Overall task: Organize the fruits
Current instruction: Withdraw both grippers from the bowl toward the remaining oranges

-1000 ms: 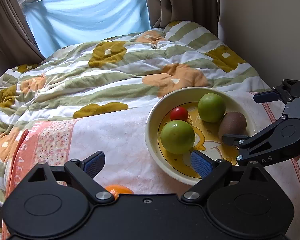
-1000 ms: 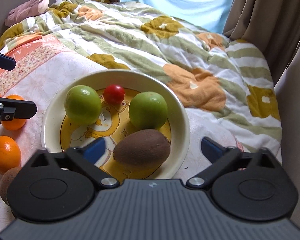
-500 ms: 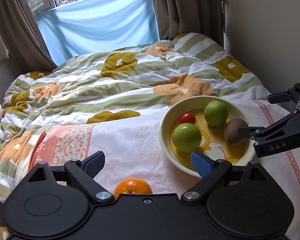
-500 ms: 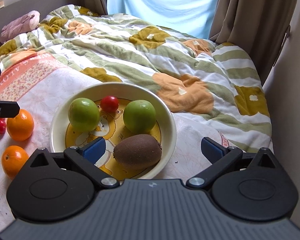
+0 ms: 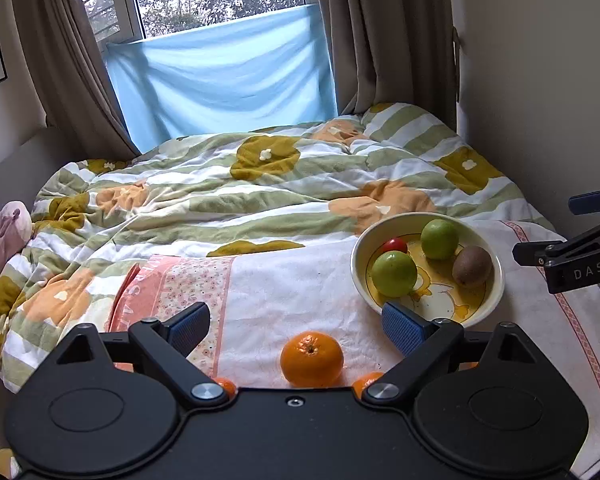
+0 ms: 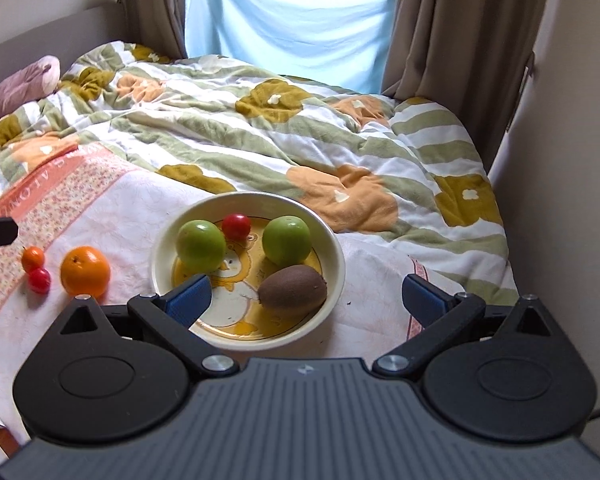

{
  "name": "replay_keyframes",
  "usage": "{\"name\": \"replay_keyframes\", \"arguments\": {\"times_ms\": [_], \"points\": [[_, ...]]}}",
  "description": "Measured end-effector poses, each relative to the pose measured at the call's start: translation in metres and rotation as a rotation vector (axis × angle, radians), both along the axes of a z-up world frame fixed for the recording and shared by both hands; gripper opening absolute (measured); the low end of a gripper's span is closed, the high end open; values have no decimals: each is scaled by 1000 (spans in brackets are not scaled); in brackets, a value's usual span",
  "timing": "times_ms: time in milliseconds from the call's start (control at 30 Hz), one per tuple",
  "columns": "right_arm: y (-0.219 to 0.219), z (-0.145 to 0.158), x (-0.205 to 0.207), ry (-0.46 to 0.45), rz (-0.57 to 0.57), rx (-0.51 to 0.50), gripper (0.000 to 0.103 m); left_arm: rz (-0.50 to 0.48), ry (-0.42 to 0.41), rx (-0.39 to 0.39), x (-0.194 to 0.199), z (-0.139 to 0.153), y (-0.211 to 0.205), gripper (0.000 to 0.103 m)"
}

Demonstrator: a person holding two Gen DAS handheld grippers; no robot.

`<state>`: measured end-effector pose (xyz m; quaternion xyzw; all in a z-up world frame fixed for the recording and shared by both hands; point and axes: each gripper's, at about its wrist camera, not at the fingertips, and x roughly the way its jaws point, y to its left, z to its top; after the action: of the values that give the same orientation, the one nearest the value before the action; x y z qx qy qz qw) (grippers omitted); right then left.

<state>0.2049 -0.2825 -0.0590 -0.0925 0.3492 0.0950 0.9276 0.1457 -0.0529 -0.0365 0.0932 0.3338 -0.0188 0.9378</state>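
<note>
Cream-coloured and shallow, the bowl (image 5: 496,284) sits at the right of the left wrist view on a white towel (image 5: 284,288) spread over the bed. It holds two green apples (image 5: 394,273), a small red tomato (image 5: 396,245) behind them and a brown kiwi (image 5: 472,265) against the right wall. The left claw (image 5: 296,322) fills the bottom of the frame, its blue pads standing wide apart with nothing between them. An orange (image 5: 312,358) lies on the towel in the lower centre, just past the claw body, and slivers of two more orange fruits peek out on either side at the body's edge. The right claw (image 5: 548,226) juts in from the right edge, beside the bowl and apart from it. A striped quilt (image 5: 260,196) with yellow and orange flowers covers the middle of the frame; a blue cloth (image 5: 224,80) and brown curtains hang at the window above.

Seen from the right wrist, the bowl (image 6: 340,256) is at centre, just past the right claw (image 6: 306,300), whose pads stand wide apart and empty; the left pad overlaps the bowl's near rim in the picture. At the left on the towel (image 6: 120,216) lie an orange (image 6: 85,271), a smaller orange fruit (image 6: 33,258) and a red tomato (image 6: 39,280) touching it. A pink plush toy (image 6: 20,86) rests in the upper left
</note>
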Motion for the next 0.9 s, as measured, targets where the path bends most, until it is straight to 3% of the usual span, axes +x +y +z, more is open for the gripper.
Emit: {"name": "replay_keyframes", "arguments": {"times_ms": [467,900], "points": [[62,22,-74,21,-160,149,103,-76,-49,-24,-44,9,74,95],[119,-14,-104,68,-224,192,103,-122,-17,-24,-38,-23,126,95]]}}
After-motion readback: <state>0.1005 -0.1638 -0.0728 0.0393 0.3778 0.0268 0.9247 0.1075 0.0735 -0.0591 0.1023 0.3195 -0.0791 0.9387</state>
